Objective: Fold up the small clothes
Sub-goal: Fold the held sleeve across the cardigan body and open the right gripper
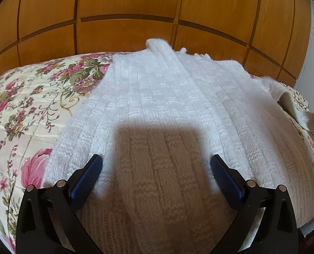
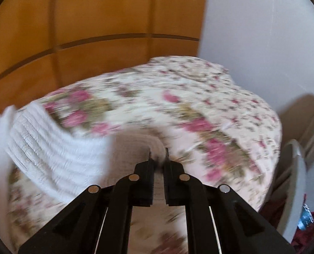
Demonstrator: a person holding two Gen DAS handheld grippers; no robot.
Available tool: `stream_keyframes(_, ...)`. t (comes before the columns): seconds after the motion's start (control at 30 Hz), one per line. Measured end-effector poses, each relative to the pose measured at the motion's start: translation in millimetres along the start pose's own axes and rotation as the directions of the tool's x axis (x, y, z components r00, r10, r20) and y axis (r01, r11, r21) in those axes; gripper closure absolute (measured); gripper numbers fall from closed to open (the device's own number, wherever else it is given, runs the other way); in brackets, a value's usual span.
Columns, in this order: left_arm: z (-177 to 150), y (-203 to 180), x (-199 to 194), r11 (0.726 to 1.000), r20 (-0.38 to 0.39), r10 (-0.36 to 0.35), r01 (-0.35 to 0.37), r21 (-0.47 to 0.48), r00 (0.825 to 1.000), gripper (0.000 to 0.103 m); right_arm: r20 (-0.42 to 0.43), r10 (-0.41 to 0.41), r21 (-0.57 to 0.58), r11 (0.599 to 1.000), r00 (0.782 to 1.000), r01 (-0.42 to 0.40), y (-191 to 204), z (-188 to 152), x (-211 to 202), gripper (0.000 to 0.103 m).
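A white ribbed knit (image 1: 157, 97) is spread flat on the floral quilt (image 1: 29, 97). Left tool (image 1: 155, 163) held wide above it; right tool (image 2: 158, 154) clamped on its sleeve (image 2: 57, 148).

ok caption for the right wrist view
Right claw shut on the white knit garment's edge above the floral bedspread.

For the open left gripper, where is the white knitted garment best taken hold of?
Probably at the white knitted garment's left edge, coming from the floral bedspread side. That edge lies flat, free and exposed, nearest the left gripper, whose jaws hover open above the knit.
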State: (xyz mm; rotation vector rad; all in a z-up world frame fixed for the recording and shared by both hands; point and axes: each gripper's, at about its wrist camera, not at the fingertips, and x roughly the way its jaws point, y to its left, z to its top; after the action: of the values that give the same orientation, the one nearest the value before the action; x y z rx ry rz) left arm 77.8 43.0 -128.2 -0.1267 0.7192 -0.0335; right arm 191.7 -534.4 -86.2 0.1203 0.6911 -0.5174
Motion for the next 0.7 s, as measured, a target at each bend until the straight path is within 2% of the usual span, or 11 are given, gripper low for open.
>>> stream_keyframes(0.03, -0.7, -0.2, -0.4, 1.0, 0.002, 0.001, -0.001, 0.001, 1.0, 0.003, -0.014, -0.016, 0.018, 1.0, 1.0, 0.017, -5.9, 1.3, 6.5, 0.094)
stream_keyframes(0.07, -0.7, -0.4, -0.4, 1.0, 0.004, 0.002, -0.002, 0.001, 1.0, 0.003, -0.044, -0.026, 0.046, 0.999, 0.999, 0.028, -12.3, 1.2, 15.4, 0.087)
stream_keyframes(0.1, -0.6, -0.6, -0.2, 1.0, 0.005, 0.003, -0.003, 0.002, 1.0, 0.003, -0.067, -0.03, 0.064, 0.997, 0.997, 0.034, -14.4, 0.2, 20.1, 0.062)
stream_keyframes(0.13, -1.0, -0.9, -0.4, 1.0, 0.008, 0.004, -0.004, 0.002, 1.0, 0.003, -0.089, -0.027, 0.089, 0.995, 0.996, 0.034, -15.1, -3.2, 22.2, 0.047)
stream_keyframes(0.17, -1.1, -1.2, -0.5, 1.0, 0.011, 0.007, -0.007, 0.003, 1.0, 0.003, -0.075, -0.021, 0.107, 0.994, 0.997, 0.029, -12.7, -7.1, 16.3, 0.04)
stream_keyframes(0.27, -2.0, -1.7, -1.6, 1.0, 0.019, 0.012, -0.012, 0.005, 1.0, 0.003, 0.024, 0.043, 0.122, 0.991, 0.999, -0.046, 17.0, -20.1, -21.9, 0.04)
stream_keyframes(0.37, -2.3, -2.5, -1.9, 1.0, 0.019, 0.011, -0.011, 0.005, 1.0, 0.003, 0.106, 0.244, 0.113, 0.96, 0.964, -0.255, 62.2, -33.3, -62.1, 0.035)
stream_keyframes(0.47, -0.9, -1.8, -3.7, 1.0, 0.013, 0.003, -0.003, 0.004, 1.0, 0.003, 0.06, 0.454, 0.039, 0.889, 0.889, -0.457, 119.0, -51.9, -86.6, 0.035)
stream_keyframes(0.57, 3.3, 0.2, -13.4, 0.999, 0.004, -0.036, 0.036, 0.013, 0.999, 0.003, -0.024, 0.576, -0.039, 0.816, 0.817, -0.577, 170.8, -75.4, -97.4, 0.036)
stream_keyframes(0.63, 4.0, 1.1, -25.7, 0.998, 0.019, -0.053, 0.053, 0.025, 0.998, 0.003, -0.068, 0.605, -0.083, 0.789, 0.793, -0.609, 195.8, -89.5, -98.3, 0.036)
stream_keyframes(0.7, 5.3, -2.0, -45.3, 0.993, 0.034, -0.108, 0.106, 0.053, 0.994, 0.003, -0.095, 0.59, -0.145, 0.789, 0.802, -0.598, 214.9, -105.1, -94.7, 0.034)
